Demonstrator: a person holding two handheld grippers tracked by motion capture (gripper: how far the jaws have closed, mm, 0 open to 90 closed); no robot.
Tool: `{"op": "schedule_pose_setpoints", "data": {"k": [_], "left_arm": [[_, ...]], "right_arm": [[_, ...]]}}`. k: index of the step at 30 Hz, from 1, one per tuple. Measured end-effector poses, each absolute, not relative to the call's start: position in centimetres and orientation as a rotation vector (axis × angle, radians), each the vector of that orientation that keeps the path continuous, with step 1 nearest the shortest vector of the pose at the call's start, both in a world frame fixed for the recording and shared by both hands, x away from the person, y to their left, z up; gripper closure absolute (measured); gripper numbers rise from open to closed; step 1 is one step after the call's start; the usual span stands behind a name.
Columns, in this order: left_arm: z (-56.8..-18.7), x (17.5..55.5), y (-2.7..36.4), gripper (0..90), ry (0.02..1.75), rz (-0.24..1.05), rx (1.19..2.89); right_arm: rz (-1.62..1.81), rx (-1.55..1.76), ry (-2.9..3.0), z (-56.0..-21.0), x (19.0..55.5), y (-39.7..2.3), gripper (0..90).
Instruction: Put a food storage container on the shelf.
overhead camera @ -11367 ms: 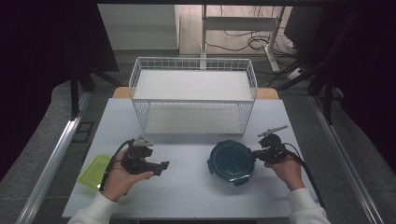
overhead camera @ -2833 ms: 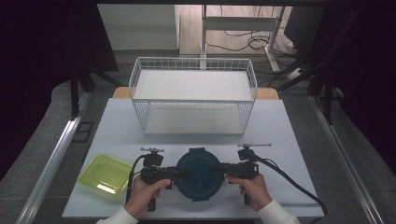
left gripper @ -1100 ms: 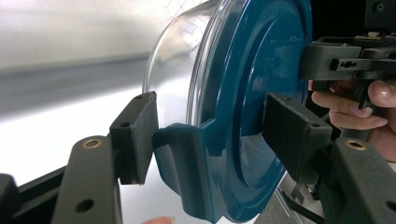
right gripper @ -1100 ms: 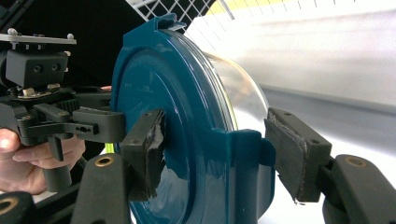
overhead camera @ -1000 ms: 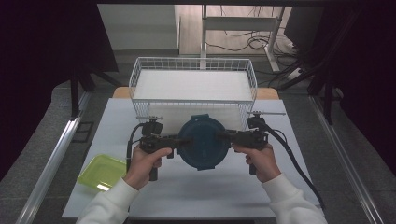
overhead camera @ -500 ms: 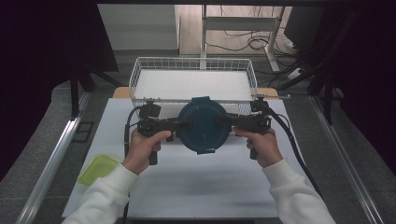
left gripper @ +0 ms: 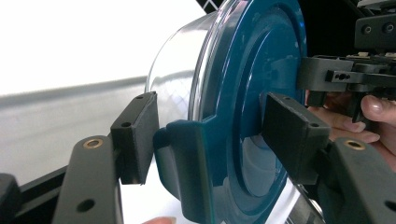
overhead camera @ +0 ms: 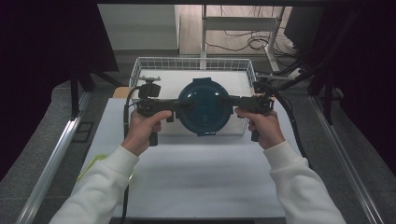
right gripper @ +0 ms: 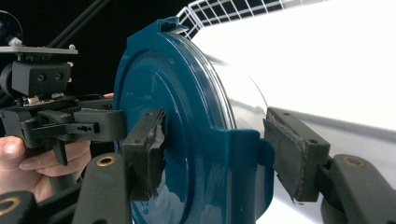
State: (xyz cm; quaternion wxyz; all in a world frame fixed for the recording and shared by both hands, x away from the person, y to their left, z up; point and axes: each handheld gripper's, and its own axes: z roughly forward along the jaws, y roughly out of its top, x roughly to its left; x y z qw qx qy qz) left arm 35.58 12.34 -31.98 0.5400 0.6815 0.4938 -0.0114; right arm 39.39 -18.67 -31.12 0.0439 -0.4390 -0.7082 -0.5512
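The round container (overhead camera: 205, 106), a clear bowl closed by a dark teal lid, is held in the air between the two grippers, above the near edge of the wire basket (overhead camera: 140, 67) at the far side of the white table (overhead camera: 196, 177). The lid faces up toward the high camera; two latch tabs point toward and away from the person. The left gripper (overhead camera: 181, 104) and right gripper (overhead camera: 229, 100) each clamp a side latch, jaws closed on the container

Dim surroundings, overexposed white backgrounds, sharp foreground
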Motion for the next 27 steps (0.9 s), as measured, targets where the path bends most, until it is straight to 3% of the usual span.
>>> {"op": "schedule_pose_setpoints", "data": {"k": [13, 27], "left_arm": [[-28.6, 39.1, 13.0, 37.0, 1.163, -0.003, 1.604], [-27.7, 41.9, 13.4, 37.1, 1.160, -0.016, 1.605]], "right_arm": [[-1.738, -1.352, -2.137, -28.1, 42.7, -18.0, 39.5], [-1.713, -1.381, -2.120, -27.0, 45.4, -17.6, 39.8]]}}
